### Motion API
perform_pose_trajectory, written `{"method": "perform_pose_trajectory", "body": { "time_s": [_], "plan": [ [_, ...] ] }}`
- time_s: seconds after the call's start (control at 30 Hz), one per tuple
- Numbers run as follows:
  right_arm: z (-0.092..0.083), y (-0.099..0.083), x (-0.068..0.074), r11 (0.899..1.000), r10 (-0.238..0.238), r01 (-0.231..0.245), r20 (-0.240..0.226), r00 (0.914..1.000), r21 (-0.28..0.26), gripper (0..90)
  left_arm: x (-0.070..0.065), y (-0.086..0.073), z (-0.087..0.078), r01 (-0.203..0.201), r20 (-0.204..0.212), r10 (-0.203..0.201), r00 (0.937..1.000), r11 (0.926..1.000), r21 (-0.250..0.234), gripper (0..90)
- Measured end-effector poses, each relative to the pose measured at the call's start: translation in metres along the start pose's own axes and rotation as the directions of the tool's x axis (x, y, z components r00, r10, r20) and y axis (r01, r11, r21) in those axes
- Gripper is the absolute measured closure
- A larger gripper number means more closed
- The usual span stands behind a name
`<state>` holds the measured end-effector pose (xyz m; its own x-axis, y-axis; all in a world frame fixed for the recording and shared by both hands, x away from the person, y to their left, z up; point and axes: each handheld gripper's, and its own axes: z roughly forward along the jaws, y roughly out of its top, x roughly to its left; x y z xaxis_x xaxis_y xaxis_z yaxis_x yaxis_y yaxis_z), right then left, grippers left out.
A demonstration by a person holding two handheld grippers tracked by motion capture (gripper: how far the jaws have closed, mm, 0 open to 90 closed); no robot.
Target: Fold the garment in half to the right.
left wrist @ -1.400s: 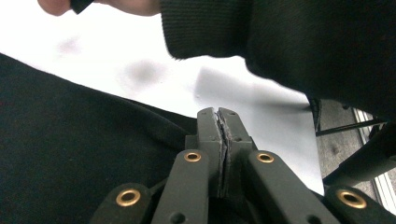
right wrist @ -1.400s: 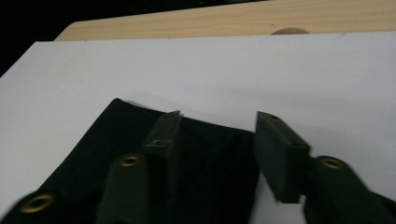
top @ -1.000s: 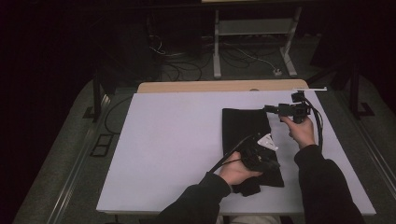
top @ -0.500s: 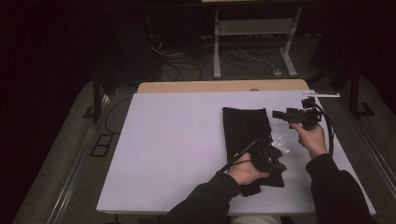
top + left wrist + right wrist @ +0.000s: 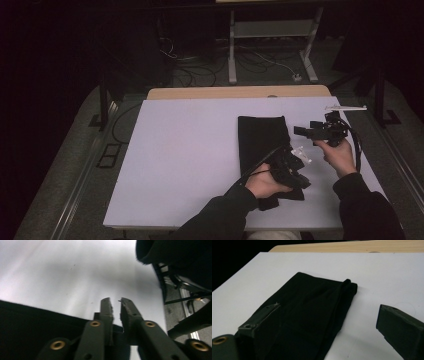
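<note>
Now the left hand-held gripper (image 5: 292,167), jaws just parting with nothing between them, rests on the near end of the black cloth (image 5: 262,137), while the right hand-held gripper (image 5: 307,132) hovers wide apart beside it above the white surface (image 5: 185,150).

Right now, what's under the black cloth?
The black cloth lies flat on the white table. No bulge shows; anything beneath stays covered. The left gripper rests over its near end.

A black folded cloth (image 5: 265,145) lies flat, lengthwise, on the table's right half.
</note>
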<state>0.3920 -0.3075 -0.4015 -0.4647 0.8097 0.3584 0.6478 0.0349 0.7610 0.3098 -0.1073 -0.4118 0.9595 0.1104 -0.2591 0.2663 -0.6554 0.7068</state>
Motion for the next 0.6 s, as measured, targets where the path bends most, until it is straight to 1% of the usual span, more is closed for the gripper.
{"method": "perform_pose_trajectory", "body": {
  "time_s": [0.03, 0.13, 0.17, 0.27, 0.3, 0.4, 0.43, 0.47, 0.53, 0.57, 0.6],
  "plan": [
    [0.000, -0.001, 0.001, 1.000, -0.005, 0.005, 0.000, 1.0000, 0.004, 4.1, 0.000, 0.000, -0.002, -0.004, 0.004, 0.004, 1.0000, 1.0000, -0.007, 71.2],
    [-0.001, -0.003, 0.003, 1.000, -0.018, 0.018, 0.007, 0.9998, 0.017, 2.5, -0.001, 0.002, -0.009, -0.013, -0.004, 0.013, 0.9999, 0.9996, -0.027, 59.0],
    [-0.001, -0.004, 0.003, 1.000, -0.023, 0.023, 0.009, 0.9997, 0.021, 2.0, -0.001, 0.002, -0.011, -0.008, 0.000, 0.008, 1.0000, 0.9994, -0.033, 56.2],
    [-0.002, -0.006, 0.005, 0.999, -0.036, 0.036, 0.015, 0.9992, 0.034, 1.0, 0.001, 0.002, -0.015, -0.001, 0.023, 0.002, 0.9997, 0.9990, -0.045, 54.9],
    [-0.003, -0.007, 0.005, 0.999, -0.037, 0.036, 0.016, 0.9992, 0.035, 0.9, 0.001, 0.002, -0.017, 0.002, 0.025, -0.001, 0.9997, 0.9988, -0.048, 52.1],
    [-0.005, -0.008, 0.006, 0.998, -0.047, 0.046, 0.014, 0.9988, 0.043, 0.1, -0.001, 0.001, -0.020, -0.018, -0.016, 0.017, 0.9997, 0.9985, -0.052, 41.3],
    [-0.005, -0.009, 0.007, 0.998, -0.049, 0.048, 0.015, 0.9987, 0.047, 0.0, -0.001, 0.000, -0.021, -0.011, -0.020, 0.010, 0.9998, 0.9984, -0.055, 38.9],
    [-0.006, -0.009, 0.008, 0.998, -0.053, 0.053, 0.013, 0.9985, 0.046, 0.0, -0.001, 0.000, -0.022, -0.002, -0.019, 0.001, 0.9998, 0.9982, -0.060, 36.5],
    [-0.009, -0.009, 0.010, 0.997, -0.060, 0.060, 0.016, 0.9980, 0.042, 0.0, 0.000, -0.001, -0.025, 0.000, -0.011, -0.001, 0.9999, 0.9976, -0.069, 32.8],
    [-0.010, -0.010, 0.010, 0.997, -0.067, 0.066, 0.016, 0.9976, 0.041, 0.0, 0.001, -0.002, -0.027, 0.007, -0.006, -0.007, 1.0000, 0.9976, -0.069, 31.0],
    [-0.011, -0.010, 0.011, 0.997, -0.066, 0.066, 0.018, 0.9976, 0.039, 0.0, 0.002, -0.002, -0.028, 0.011, -0.006, -0.011, 0.9999, 0.9974, -0.072, 27.7]
  ]
}}
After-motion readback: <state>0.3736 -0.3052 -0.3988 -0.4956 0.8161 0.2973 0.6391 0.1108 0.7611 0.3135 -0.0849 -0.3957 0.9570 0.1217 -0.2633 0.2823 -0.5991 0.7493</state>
